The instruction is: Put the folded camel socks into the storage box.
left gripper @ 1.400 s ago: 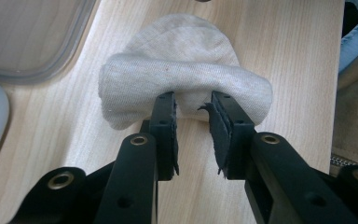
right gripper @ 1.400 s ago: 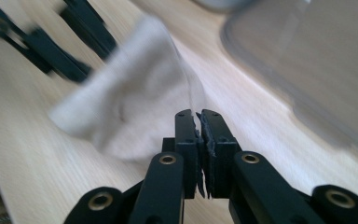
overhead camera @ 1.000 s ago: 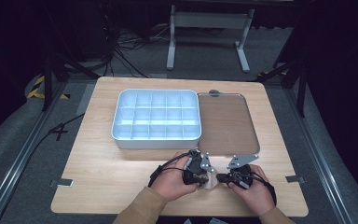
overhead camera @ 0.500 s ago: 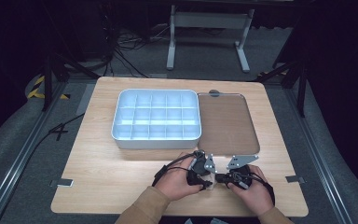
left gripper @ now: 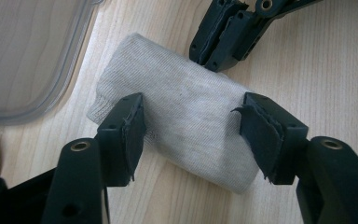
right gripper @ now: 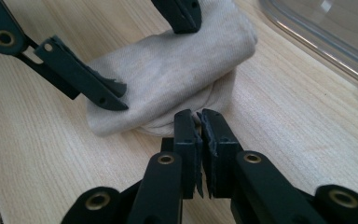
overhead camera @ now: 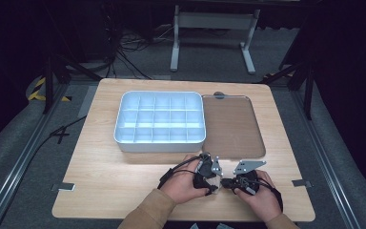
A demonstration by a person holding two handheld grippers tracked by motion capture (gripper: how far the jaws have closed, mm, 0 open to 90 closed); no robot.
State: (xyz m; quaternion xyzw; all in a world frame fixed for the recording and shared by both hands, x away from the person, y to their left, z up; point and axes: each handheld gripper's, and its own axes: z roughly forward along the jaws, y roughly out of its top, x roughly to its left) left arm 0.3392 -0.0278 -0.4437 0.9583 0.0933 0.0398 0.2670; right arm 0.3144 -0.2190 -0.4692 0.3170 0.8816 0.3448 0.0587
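A rolled beige cloth (left gripper: 186, 116) (right gripper: 168, 79) lies on the wooden table near its front edge, between the person's two hands. My left gripper (left gripper: 191, 121) (overhead camera: 210, 182) straddles the roll across its width. Its jaws have just been opening and now stand wide, with the cloth between them and the pads no longer squeezing it. My right gripper (right gripper: 199, 116) (left gripper: 210, 58) (overhead camera: 226, 182) points at the roll's side from the opposite direction. Its jaws have eased open very slightly, leaving a thin slit, and its tips touch the folded edge. I cannot tell if any cloth is pinched there.
A white box (overhead camera: 119, 131) divided into several compartments sits at mid-table, behind the hands. Its clear lid (overhead camera: 231, 126) (left gripper: 28, 56) (right gripper: 321, 32) lies flat beside it, to the right, its rim close to the cloth. Bare wood extends left of the hands.
The left gripper's jaws have spread apart and let go of the rolled cloth. Both hands have stayed almost where they were.
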